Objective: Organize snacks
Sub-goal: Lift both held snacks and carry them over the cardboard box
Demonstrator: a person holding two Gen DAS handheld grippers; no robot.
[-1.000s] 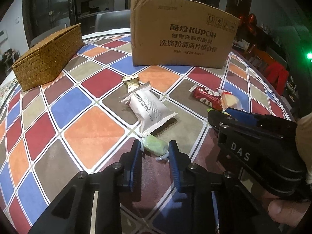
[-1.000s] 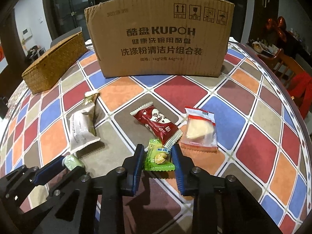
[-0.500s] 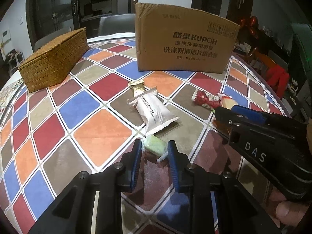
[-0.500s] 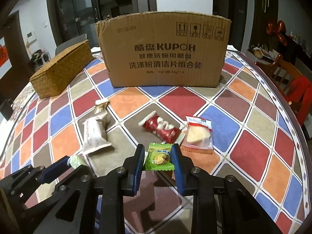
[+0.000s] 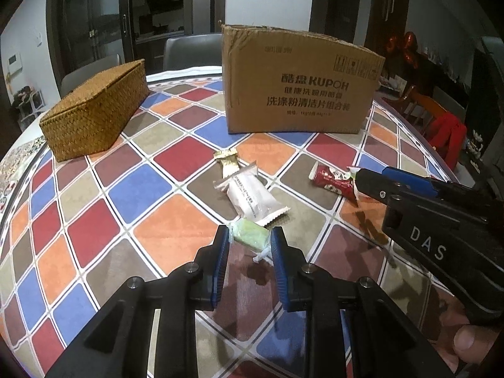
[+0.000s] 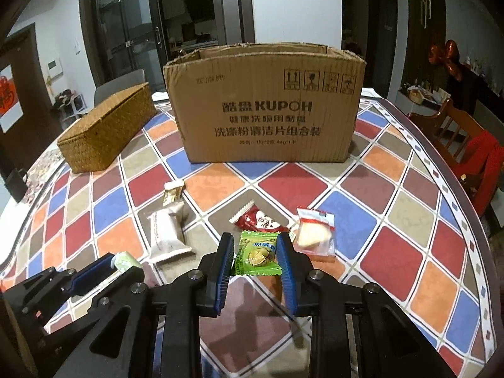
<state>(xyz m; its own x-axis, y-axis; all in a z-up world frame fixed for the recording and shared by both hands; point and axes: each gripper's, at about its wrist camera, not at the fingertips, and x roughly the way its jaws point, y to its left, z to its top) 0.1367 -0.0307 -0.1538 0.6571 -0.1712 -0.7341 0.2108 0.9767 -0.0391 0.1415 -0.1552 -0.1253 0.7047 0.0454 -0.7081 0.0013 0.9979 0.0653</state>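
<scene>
While the left tool (image 5: 247,242) pinches a pale-green candy (image 5: 250,237), the right tool (image 6: 255,249) (partly hiding a red packet (image 6: 258,220)) grips a green sachet (image 6: 255,253).

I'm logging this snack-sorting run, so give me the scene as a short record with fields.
surface: table with a checked cloth
left gripper: shut on pale green candy
right gripper: shut on green packet
loose snacks: white bar, gold candy, red packet, clear packet
containers: open cardboard box, wicker box

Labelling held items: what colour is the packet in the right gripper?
Bright green packet with a yellow fruit picture; clearest in the right wrist view.
</scene>
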